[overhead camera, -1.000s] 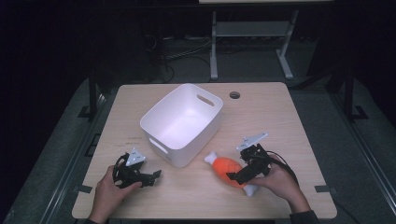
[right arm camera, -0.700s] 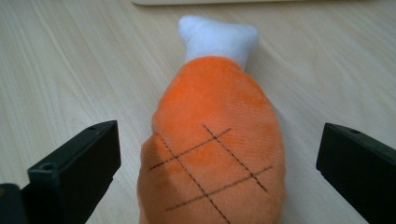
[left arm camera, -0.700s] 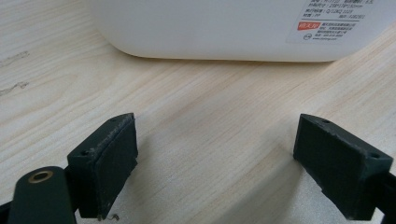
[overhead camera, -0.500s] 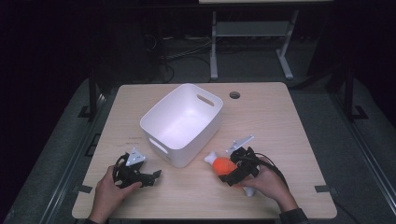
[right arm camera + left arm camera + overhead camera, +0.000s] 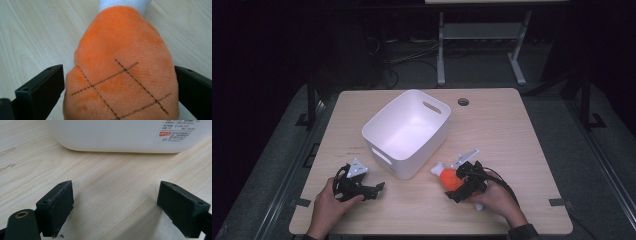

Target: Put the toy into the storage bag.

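The orange plush toy [image 5: 451, 178] lies on the counter [image 5: 512, 130] at about 4 o'clock from the white bin [image 5: 408, 132], its white end pointing toward 10 o'clock. The right gripper [image 5: 460, 186] straddles the toy: in the right gripper view the plush [image 5: 122, 72] bulges between the two jaws, touching both. The left gripper [image 5: 374, 189] rests on the counter at 7 o'clock from the bin, jaws spread wide and holding nothing, facing the bin's wall [image 5: 120, 135].

high: above me, looking forward-down on table [image 5: 512, 125] | my gripper cams: low, close | shared: white bin [image 5: 407, 132], tabletop
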### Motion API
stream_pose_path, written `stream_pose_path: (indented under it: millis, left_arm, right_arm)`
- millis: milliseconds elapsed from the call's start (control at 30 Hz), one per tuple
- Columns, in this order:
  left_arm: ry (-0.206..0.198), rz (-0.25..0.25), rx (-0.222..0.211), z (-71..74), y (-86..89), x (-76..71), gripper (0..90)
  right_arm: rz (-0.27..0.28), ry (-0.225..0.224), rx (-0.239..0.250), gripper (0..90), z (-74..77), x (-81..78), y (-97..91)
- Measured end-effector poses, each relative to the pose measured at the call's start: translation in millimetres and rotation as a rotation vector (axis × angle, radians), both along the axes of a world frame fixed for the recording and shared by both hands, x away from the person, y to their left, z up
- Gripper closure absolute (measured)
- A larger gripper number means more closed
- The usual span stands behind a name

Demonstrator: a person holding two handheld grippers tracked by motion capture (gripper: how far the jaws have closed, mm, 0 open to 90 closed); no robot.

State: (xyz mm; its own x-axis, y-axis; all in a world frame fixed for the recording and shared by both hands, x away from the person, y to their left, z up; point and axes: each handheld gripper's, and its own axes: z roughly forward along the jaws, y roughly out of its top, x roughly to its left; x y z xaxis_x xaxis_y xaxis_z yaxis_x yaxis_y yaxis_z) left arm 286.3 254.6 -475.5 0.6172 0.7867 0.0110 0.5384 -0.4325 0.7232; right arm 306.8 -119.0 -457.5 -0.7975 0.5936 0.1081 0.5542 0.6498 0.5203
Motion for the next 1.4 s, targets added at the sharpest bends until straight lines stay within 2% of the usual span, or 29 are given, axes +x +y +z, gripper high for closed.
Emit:
stream_pose_path:
  millis: [100,233,300,367,533,700,933,1400]
  left_arm:
    - [0.000,0.000,0.000,0.0,0.0,0.0,12.7]
    - [0.001,0.000,0.000,0.0,0.0,0.0,12.7]
    - [0.001,0.000,0.000,0.0,0.0,0.0,12.7]
    - [0.000,0.000,0.000,0.0,0.0,0.0,12.7]
    - [0.000,0.000,0.000,0.0,0.0,0.0,12.7]
    - [0.000,0.000,0.000,0.0,0.0,0.0,12.7]
    - [0.001,0.000,0.000,0.0,0.0,0.0,12.7]
    - [0.001,0.000,0.000,0.0,0.1,0.0,12.7]
  right_arm:
    - [0.006,0.001,-0.006,0.3,-0.5,-0.5,0.4]
    - [0.005,-0.013,-0.009,15.8,0.1,-2.2,0.2]
    - [0.016,-0.041,-0.017,20.6,1.4,-4.4,-0.1]
    - [0.017,-0.049,-0.022,22.9,2.1,-5.3,-0.2]
    - [0.020,-0.043,-0.020,23.7,2.5,-5.3,-0.7]
    - [0.023,-0.010,-0.007,23.6,3.3,-3.1,-2.8]
    - [0.039,0.008,-0.002,23.6,8.1,-3.4,-6.8]
    - [0.085,0.007,0.026,23.4,20.6,-3.1,-11.6]
